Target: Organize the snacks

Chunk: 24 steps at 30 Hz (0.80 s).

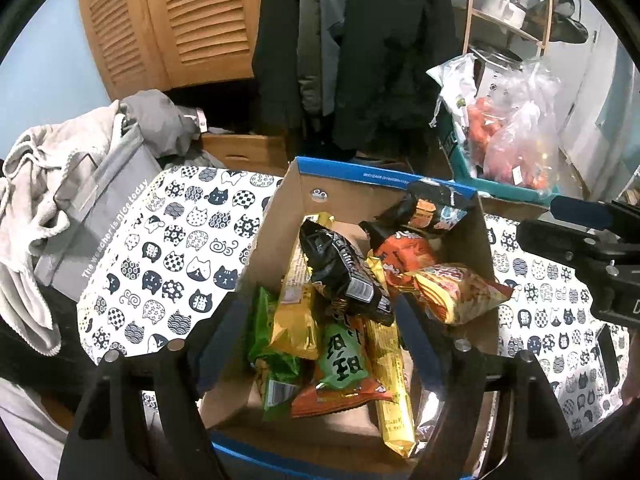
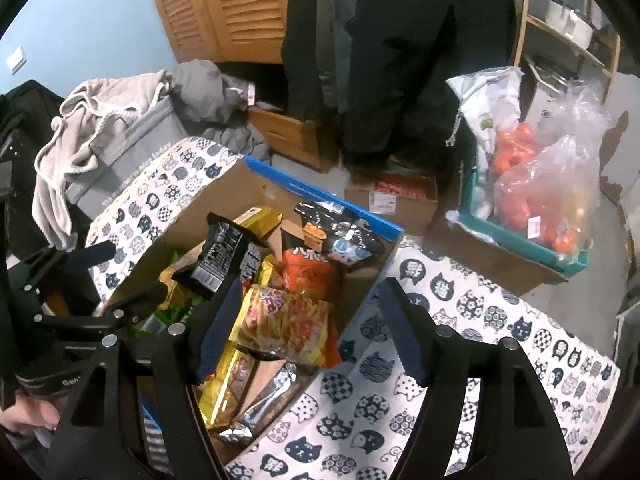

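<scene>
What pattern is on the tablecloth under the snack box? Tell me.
White tablecloth printed with dark cat heads; clearest in the left wrist view.

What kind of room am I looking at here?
Probably a lived-in bedroom or entry corner of a home: dark coats hang beside a louvered wooden closet door, laundry is heaped nearby, and a cardboard box of snacks sits on a cat-print tablecloth.

Left claw (image 1: 320,336) agape, right claw (image 2: 312,328) agape, both empty

Both cameras sit on the grippers and look down, close over the cardboard box (image 1: 280,216) of snacks. The left one looks straight in. The right one looks from the box's right side. Both see the cat-print cloth (image 2: 460,312).
</scene>
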Each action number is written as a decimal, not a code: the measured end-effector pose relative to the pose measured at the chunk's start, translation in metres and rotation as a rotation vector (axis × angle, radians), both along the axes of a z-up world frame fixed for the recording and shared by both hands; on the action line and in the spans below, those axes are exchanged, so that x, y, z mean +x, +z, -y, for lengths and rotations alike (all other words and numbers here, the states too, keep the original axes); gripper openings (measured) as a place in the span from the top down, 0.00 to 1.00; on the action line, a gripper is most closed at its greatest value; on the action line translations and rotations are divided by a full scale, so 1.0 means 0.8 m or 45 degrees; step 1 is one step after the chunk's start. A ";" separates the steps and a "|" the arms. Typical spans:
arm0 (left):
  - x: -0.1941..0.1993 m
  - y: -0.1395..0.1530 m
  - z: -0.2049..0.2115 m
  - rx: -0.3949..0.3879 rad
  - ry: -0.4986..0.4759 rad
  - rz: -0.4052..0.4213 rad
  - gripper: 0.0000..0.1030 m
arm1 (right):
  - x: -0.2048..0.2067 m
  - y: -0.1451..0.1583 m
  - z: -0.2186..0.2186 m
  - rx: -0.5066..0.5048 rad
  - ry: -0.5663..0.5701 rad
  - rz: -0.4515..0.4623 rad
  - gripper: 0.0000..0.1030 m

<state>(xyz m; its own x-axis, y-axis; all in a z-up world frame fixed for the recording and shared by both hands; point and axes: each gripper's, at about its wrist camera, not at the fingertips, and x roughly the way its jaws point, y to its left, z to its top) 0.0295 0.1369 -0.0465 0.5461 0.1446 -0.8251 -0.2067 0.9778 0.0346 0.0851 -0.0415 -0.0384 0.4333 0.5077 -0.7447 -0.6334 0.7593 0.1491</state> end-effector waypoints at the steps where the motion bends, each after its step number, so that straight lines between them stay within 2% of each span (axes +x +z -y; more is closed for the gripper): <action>1: -0.001 0.002 0.001 0.005 -0.001 0.005 0.23 | -0.001 0.001 0.002 0.002 -0.003 0.002 0.29; 9: -0.018 0.024 0.022 0.075 -0.034 0.060 0.17 | -0.024 0.017 0.025 0.011 -0.026 0.072 0.25; 17: -0.039 0.047 0.045 0.157 -0.090 0.132 0.14 | -0.043 0.023 0.057 0.034 -0.057 0.070 0.24; 24: -0.050 0.057 0.059 0.140 -0.143 0.152 0.13 | -0.056 0.024 0.081 0.025 -0.086 0.086 0.24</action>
